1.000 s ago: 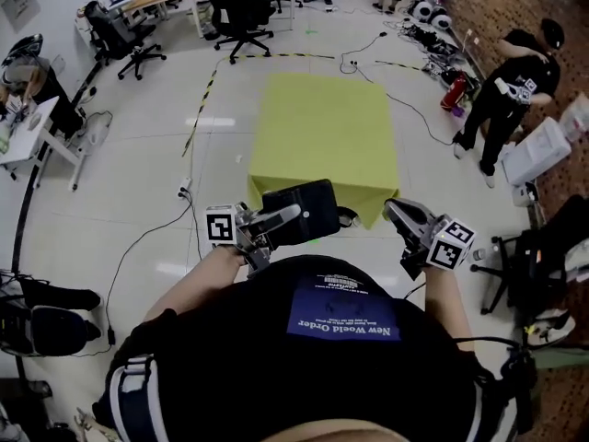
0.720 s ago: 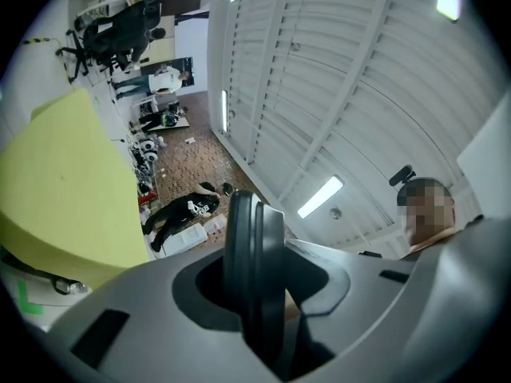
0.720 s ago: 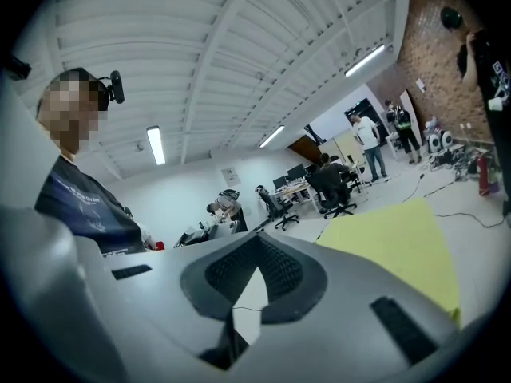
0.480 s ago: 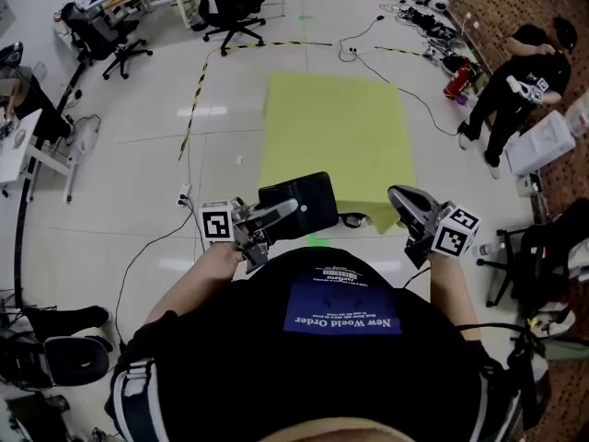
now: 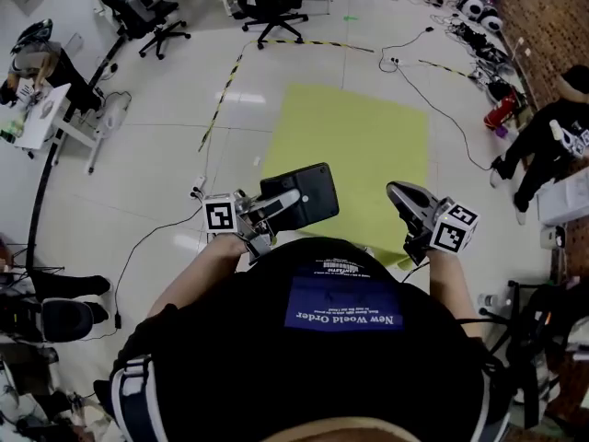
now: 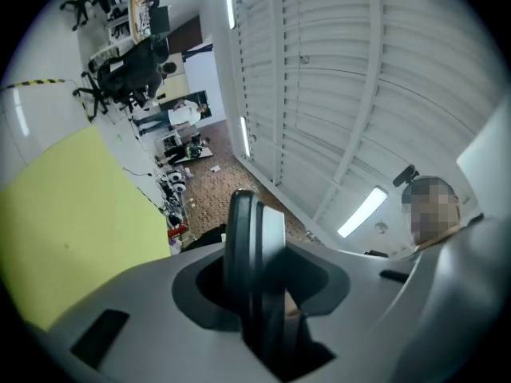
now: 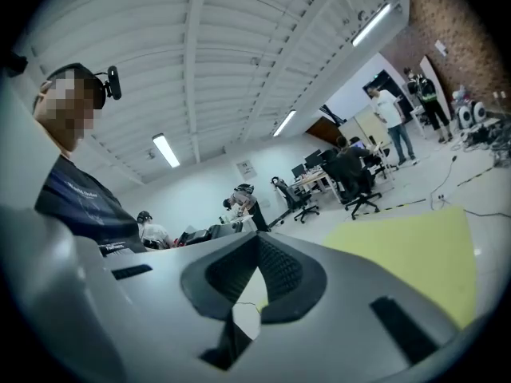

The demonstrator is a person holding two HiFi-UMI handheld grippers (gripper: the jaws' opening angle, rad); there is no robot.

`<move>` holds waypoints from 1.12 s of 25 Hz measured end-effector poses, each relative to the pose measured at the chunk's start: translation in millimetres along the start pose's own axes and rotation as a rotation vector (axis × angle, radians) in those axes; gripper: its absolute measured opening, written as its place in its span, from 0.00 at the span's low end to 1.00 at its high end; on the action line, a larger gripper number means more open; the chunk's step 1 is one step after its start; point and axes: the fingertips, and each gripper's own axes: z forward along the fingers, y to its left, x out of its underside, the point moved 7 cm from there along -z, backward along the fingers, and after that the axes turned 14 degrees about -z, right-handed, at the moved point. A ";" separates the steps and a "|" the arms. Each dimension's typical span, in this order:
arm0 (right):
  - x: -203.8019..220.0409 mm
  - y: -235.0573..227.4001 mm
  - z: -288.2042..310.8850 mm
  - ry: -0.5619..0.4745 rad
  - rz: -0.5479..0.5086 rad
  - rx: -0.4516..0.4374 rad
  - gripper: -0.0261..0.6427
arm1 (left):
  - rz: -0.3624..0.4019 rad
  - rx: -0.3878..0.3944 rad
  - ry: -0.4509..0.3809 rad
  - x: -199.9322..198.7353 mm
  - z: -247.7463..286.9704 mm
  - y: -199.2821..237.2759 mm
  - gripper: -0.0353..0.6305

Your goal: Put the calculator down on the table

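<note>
Calculator (image 5: 309,191) sits clamped edge-on in the fingers of the left gripper (image 5: 287,207), carried in the air and not yet on the surface (image 5: 368,136). Since 1 second ago the yellow-green surface has drawn nearer in the head view, and the calculator now overlaps its 7 o'clock corner, so the set-down looks close. Right gripper (image 5: 403,196), at 3 o'clock of the calculator, has its fingers together on nothing. No container shows on the surface; its top is bare.
</note>
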 end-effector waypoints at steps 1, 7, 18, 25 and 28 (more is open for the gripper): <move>-4.8 -25.6 -2.9 0.006 -0.004 -0.026 0.02 | -0.001 -0.023 -0.014 -5.6 20.5 8.5 0.27; -15.2 -74.3 10.8 0.001 -0.020 -0.109 0.02 | -0.036 -0.086 -0.058 -16.2 54.9 15.8 0.27; 8.0 -92.6 34.9 -0.085 0.010 -0.060 0.02 | -0.043 -0.074 0.099 -41.1 83.2 59.4 0.27; -6.1 -106.7 36.3 -0.075 0.003 0.087 0.02 | -0.063 0.009 0.173 -84.4 94.5 77.7 0.27; -19.5 -112.5 49.4 -0.057 -0.005 0.111 0.02 | -0.063 -0.002 0.184 -111.5 96.8 86.9 0.27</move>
